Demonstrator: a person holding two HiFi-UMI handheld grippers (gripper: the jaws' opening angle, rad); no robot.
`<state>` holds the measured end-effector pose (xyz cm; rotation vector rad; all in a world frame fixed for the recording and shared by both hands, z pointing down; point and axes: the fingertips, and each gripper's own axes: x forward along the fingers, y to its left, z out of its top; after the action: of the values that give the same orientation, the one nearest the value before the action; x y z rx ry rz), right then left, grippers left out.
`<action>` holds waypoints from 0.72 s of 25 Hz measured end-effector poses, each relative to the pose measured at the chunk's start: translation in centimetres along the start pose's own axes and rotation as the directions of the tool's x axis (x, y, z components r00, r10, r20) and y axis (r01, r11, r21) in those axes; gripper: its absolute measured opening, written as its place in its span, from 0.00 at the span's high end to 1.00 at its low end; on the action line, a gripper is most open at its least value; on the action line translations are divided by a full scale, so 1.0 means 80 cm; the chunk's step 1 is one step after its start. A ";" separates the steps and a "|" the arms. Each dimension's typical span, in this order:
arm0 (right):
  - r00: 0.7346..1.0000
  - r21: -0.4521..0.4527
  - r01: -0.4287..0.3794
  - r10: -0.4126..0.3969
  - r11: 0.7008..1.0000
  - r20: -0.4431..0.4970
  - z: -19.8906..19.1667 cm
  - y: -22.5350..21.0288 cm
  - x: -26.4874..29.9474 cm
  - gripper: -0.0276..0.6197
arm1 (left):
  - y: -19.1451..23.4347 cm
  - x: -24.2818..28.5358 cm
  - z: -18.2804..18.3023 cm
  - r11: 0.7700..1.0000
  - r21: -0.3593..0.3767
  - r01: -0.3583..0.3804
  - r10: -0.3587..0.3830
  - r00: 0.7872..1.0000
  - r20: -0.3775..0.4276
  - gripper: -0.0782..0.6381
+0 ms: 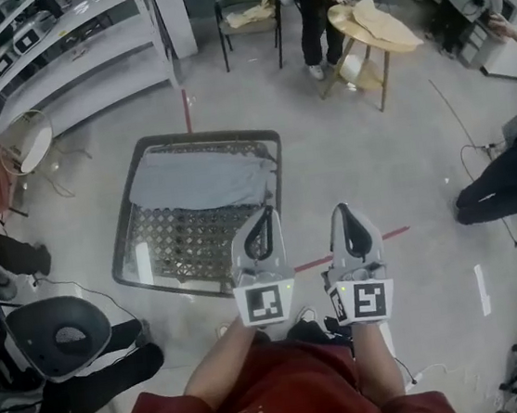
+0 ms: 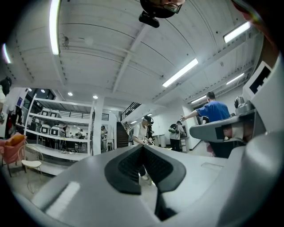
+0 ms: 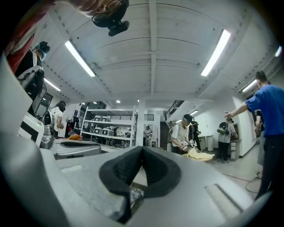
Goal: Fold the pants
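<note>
The grey pants [image 1: 201, 178] lie folded into a flat band across the far part of a low table [image 1: 128, 250] with a dark rim and a lattice top. My two grippers are held up side by side, close to my body, off the table's near right corner. The left gripper [image 1: 266, 212] is shut and holds nothing; its tip overlaps the table's right rim in the head view. The right gripper [image 1: 342, 209] is also shut and empty, over bare floor. In the left gripper view [image 2: 143, 148] and the right gripper view [image 3: 142, 148] the jaws meet, pointing level into the room. The pants are out of both gripper views.
White shelving [image 1: 62, 57] runs along the far left. A chair [image 1: 249, 15] and a round wooden table [image 1: 376, 23] with a person working a yellowish cloth stand at the back. Another person [image 1: 508, 181] is at the right. A black seat [image 1: 61, 335] sits near left.
</note>
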<state>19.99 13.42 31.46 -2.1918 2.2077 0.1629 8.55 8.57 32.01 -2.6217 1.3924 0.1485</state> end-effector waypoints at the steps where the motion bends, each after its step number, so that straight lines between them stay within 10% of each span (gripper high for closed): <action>1: 1.000 0.005 -0.010 0.010 1.000 0.002 -0.001 -0.016 0.002 0.95 | -0.011 0.010 -0.001 1.000 0.003 -0.010 0.010 1.000 -0.004 0.88; 18: 0.997 0.026 -0.070 0.071 0.997 -0.010 -0.041 -0.145 0.082 0.95 | -0.078 0.128 -0.038 0.998 0.037 -0.050 0.051 0.998 -0.026 0.88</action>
<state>31.72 6.53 33.49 -2.1086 2.2812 0.1231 19.49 3.08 33.90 -2.5697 1.4572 0.0941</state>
